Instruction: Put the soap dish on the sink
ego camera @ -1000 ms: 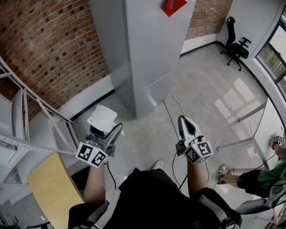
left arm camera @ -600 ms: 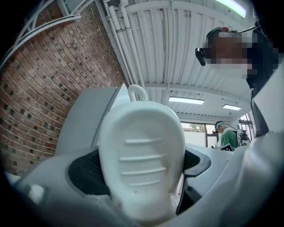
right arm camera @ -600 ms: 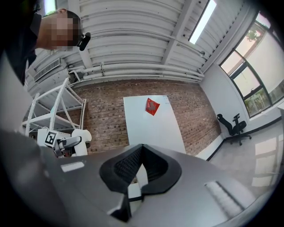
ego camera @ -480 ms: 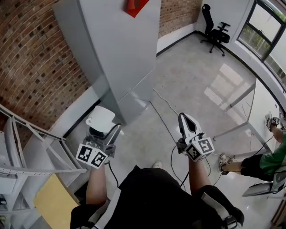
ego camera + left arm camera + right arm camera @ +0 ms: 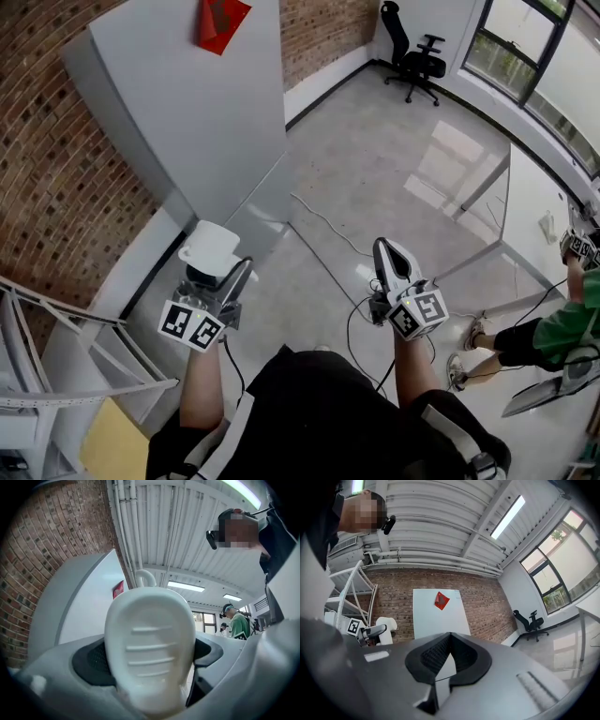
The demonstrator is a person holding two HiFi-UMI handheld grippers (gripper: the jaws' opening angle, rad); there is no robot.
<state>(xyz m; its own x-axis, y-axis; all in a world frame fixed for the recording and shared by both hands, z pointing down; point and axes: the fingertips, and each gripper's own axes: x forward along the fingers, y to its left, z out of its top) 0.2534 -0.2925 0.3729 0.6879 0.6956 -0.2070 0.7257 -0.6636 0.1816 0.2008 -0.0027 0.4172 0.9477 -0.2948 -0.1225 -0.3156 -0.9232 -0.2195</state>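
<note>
The left gripper point(image 5: 217, 274) is held low in front of the person's body, and its jaws are clamped on the soap dish point(image 5: 210, 249), one dark pad on each side of it. In the left gripper view the white dish point(image 5: 150, 653) fills the gap between the jaws. It stands on edge with its ridged inner face towards the camera, and a small loop rises above its upper rim. From the head view it sticks out past the jaw tips, off the ground, above the concrete floor point(image 5: 375, 178). The right gripper point(image 5: 386, 251) is level with the left and well apart from the dish. The right gripper view shows its jaws pressed together with nothing in them point(image 5: 449, 645), and it shows the dish point(image 5: 385, 629) off to the left in the other gripper. A cable point(image 5: 323, 225) trails across the floor between the two. A white metal rack point(image 5: 56, 375) stands at the lower left. Just beyond the dish rises a grey pillar point(image 5: 187, 112) with a red sign point(image 5: 222, 21) on it, backed by a brick wall point(image 5: 47, 169). A person in green point(image 5: 553, 328) sits at the right edge, and a black office chair point(image 5: 412, 56) stands far off by the windows.
</note>
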